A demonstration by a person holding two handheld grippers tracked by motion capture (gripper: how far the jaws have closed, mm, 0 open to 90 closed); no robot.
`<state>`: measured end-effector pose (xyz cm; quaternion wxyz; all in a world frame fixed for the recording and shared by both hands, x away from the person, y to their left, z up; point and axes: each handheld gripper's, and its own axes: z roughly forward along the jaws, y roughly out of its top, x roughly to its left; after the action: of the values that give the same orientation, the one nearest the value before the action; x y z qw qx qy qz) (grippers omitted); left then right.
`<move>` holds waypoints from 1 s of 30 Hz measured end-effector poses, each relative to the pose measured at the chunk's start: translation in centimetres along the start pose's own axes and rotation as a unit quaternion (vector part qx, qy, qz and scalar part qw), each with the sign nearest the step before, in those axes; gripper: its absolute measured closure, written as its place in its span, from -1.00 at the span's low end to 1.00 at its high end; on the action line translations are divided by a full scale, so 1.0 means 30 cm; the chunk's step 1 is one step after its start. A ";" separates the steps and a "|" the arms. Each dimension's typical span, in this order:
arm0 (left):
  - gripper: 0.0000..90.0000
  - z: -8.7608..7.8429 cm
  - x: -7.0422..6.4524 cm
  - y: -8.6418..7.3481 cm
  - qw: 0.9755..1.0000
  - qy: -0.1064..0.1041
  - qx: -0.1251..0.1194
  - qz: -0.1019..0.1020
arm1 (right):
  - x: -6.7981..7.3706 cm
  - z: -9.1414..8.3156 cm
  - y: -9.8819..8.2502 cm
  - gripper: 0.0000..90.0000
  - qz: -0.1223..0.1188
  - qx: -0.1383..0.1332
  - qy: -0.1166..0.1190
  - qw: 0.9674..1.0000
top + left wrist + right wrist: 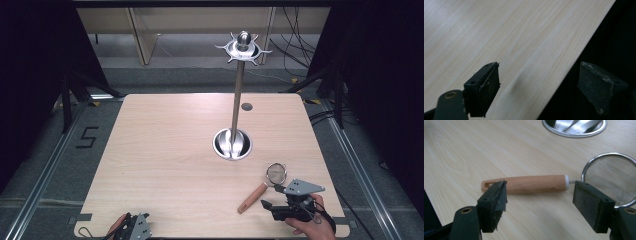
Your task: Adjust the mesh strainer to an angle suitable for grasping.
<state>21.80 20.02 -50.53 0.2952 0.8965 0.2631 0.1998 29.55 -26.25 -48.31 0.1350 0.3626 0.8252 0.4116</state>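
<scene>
- Right gripper (539,202) is where I'm working; its jaws stand wide apart, nothing between them, poised low over the table (165,165) just short of the strainer (564,181); in the high view I see that gripper (267,204) at the near right corner, hand behind it.
- Strainer lies flat on the wood, near the right front; wooden handle (529,184) runs crosswise between my jaws, hanging slot toward the left jaw, white collar and mesh bowl (611,176) off by the right jaw.
- Left gripper (534,87) hangs at the near left edge, jaws open and empty; one jaw over the wood, the other past the table's edge; it's well apart from the action.
- Utensil stand (238,90) rises beyond the strainer, its dished base (232,144) near the mesh end, hook crown (243,47) up top; I judge that's where the strainer is headed, though that's my reading only.
- Risks as I see them: the handle is round and smooth, so a close from above could roll it out; closing too near the collar would leave the grip off balance and the strainer could droop or swing.
- Coming in too low would scrape the pads on the wood and push the strainer toward the base.
- The hanging slot is small; a tilted grip now would make hooking it awkward.
</scene>
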 end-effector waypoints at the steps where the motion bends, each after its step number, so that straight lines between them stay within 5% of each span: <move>1: -0.62 0.000 0.000 0.000 1.000 0.000 0.000 -0.001 | 0.006 0.002 0.003 -0.38 -0.001 0.001 -0.004 1.000; 15: -0.62 0.004 0.001 -0.002 1.000 -0.001 -0.002 -0.003 | 0.024 0.029 0.050 -0.44 -0.079 -0.004 0.028 0.996; 21: -0.62 0.004 0.002 -0.003 1.000 0.000 -0.003 -0.005 | 0.030 0.060 0.057 -0.47 -0.130 0.016 0.046 0.990; 24: -0.62 0.004 0.001 -0.003 1.000 -0.001 -0.002 -0.004 | 0.031 0.070 0.061 -0.48 -0.166 0.024 0.060 0.984; 29: -0.62 0.004 0.001 -0.003 1.000 -0.001 -0.002 -0.005 | 0.025 0.083 0.068 -0.52 -0.174 0.049 0.076 0.981; 30: -0.62 0.003 0.002 -0.002 1.000 0.002 0.004 -0.003 | 0.017 0.099 0.074 -0.54 -0.185 0.060 0.076 0.978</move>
<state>21.88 20.06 -50.62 0.2914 0.8965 0.2675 0.1997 31.84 -23.28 -48.40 0.1241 0.1788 0.9090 0.3554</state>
